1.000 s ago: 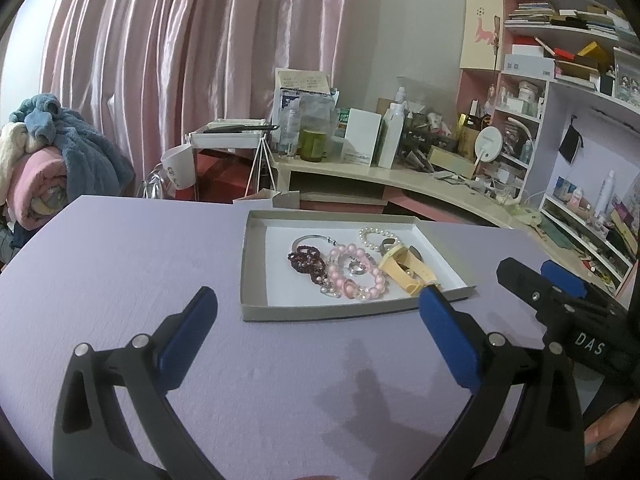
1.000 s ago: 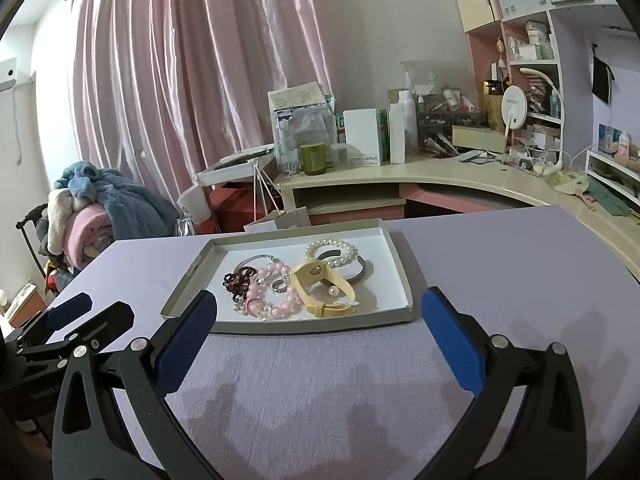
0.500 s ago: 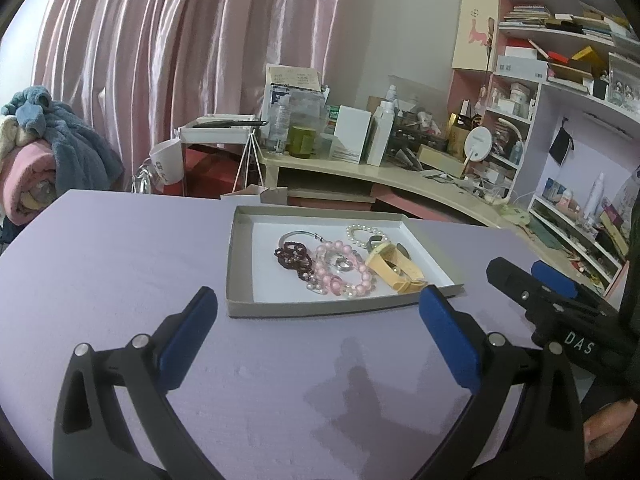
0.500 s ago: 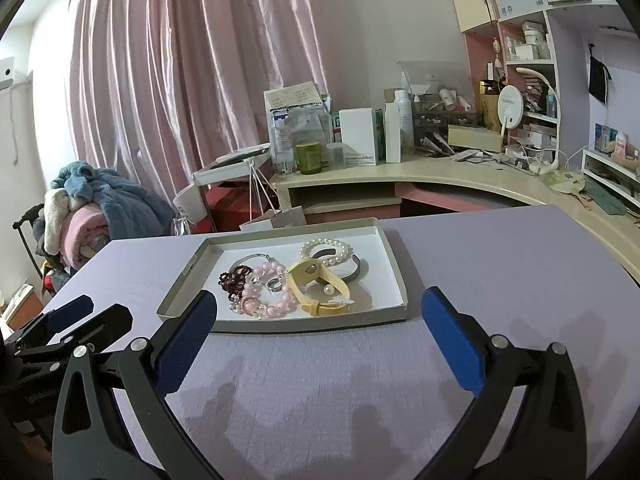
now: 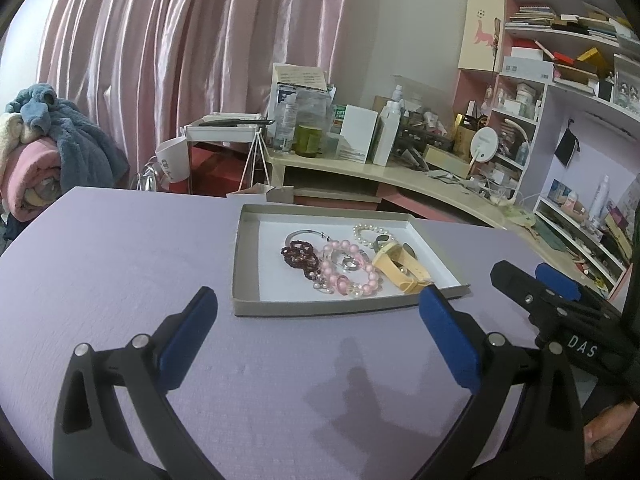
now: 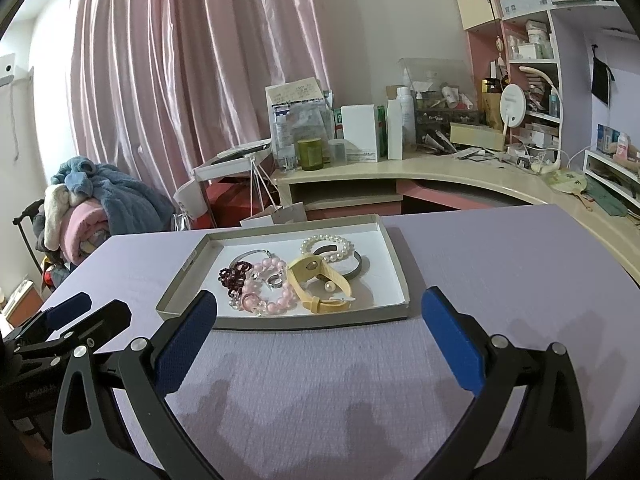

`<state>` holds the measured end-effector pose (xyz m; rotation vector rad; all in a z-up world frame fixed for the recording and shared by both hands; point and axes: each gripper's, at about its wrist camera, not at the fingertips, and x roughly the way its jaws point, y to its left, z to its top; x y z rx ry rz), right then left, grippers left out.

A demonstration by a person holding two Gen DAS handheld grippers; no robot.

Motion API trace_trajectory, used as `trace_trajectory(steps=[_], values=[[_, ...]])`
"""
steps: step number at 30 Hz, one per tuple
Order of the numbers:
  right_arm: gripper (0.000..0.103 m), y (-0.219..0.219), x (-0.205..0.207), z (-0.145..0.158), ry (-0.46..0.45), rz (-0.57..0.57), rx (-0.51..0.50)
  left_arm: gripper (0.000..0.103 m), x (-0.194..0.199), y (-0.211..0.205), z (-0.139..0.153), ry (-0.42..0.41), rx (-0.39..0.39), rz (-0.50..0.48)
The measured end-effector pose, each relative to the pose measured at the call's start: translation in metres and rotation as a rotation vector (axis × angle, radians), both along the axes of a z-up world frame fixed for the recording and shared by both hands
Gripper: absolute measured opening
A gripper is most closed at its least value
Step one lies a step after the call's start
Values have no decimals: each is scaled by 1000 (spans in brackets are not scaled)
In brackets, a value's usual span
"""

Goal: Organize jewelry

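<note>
Jewelry [image 6: 288, 276] lies heaped in tray [image 6: 396, 264] on table [image 6: 500, 264], ahead of both my jaws. Left gripper [image 5: 316, 336] spread wide, holding nothing. Right gripper [image 6: 318, 328] likewise released, tray's near rim just beyond its fingertips [image 6: 188, 332].

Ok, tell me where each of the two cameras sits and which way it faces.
Left wrist: on the left gripper, looking forward over the purple table at the jewelry tray from its left; its own open blue fingers show, with the right gripper at the right edge.
Right wrist: on the right gripper, facing the jewelry tray almost head-on; its own open fingers show, with the left gripper at lower left.
Shared: tray, pink bead bracelet, yellow strap, curtain, desk.
</note>
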<state>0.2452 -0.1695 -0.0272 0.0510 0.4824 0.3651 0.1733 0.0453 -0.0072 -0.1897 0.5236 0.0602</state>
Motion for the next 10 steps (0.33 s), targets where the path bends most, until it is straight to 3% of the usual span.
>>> trace_trajectory(steps=[10], values=[[102, 1, 2, -3, 13, 9, -11, 101, 2, 3, -4, 28, -2, 17]])
